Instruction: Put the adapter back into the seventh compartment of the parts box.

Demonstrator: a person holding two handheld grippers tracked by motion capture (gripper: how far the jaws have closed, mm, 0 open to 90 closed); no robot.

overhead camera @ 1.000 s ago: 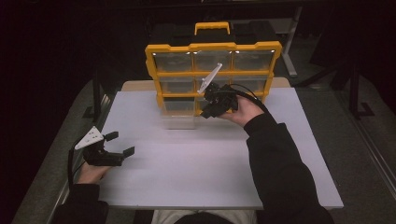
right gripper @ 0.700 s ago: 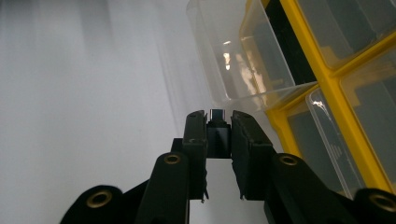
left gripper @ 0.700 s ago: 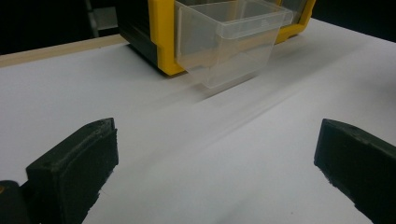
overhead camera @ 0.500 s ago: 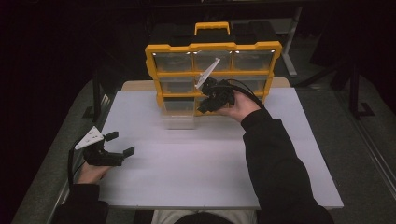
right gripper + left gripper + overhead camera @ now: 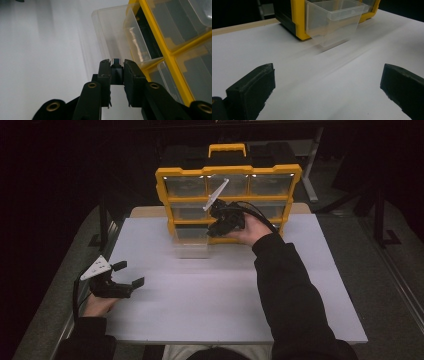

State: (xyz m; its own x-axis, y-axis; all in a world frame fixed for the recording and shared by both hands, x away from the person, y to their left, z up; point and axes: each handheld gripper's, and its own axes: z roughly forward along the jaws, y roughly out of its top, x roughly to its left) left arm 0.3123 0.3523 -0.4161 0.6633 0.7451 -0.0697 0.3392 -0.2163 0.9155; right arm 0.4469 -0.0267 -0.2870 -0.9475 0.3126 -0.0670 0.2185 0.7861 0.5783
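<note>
A yellow organizer (image 5: 227, 171) with clear drawers stands at the far side of the white mat (image 5: 215, 295). Its bottom-left drawer (image 5: 191, 244) is pulled out over the mat. My right gripper (image 5: 214, 231) hovers just right of that open drawer, in front of the organizer. It is shut on a small black adapter (image 5: 116, 71) with a metal tip, and the open drawer (image 5: 110, 32) lies just beyond the tip. My left gripper (image 5: 129, 274) rests at the mat's left edge, open and with nothing in it. From the left gripper (image 5: 327, 85) the drawer (image 5: 334, 22) is well ahead.
The organizer's yellow frame (image 5: 172, 57) and shut clear drawers rise close on the right gripper's right side. A yellow carry handle (image 5: 227, 149) tops the organizer. Bare white mat stretches between the two grippers. Dark floor surrounds the table.
My right gripper has drifted a little left and farther in, toward the open drawer, still holding the adapter. The left gripper has stayed where it was.
</note>
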